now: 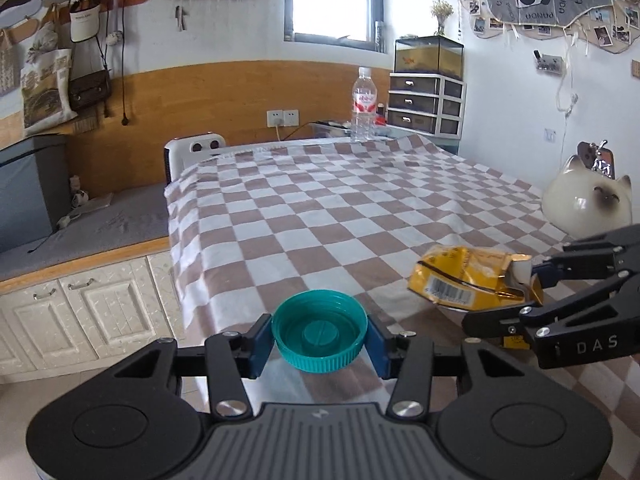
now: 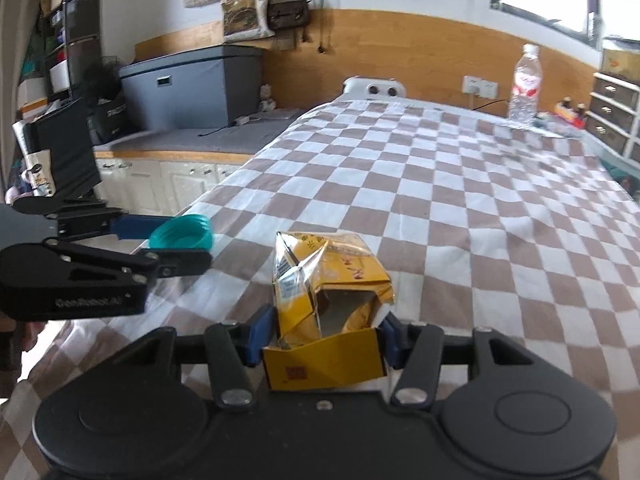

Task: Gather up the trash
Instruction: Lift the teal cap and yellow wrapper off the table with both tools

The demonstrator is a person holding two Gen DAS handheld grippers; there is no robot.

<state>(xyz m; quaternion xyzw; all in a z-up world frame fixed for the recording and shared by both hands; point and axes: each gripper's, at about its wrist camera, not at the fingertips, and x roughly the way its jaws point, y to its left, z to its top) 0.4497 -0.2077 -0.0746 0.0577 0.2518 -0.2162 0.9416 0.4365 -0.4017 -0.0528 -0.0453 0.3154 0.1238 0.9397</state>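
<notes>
Left gripper [image 1: 320, 338]: clamped on teal cap [image 1: 319, 336].
Right gripper [image 2: 320, 332]: clamped on crushed yellow carton [image 2: 328, 300].
Bottle [image 1: 363, 105]: twelve o'clock, upright.

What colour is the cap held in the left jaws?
Teal green; the cap shows best in the left wrist view.

L hand-held gripper [image 1: 320, 338] clamped on a load, R hand-held gripper [image 2: 322, 332] likewise, side by side
</notes>
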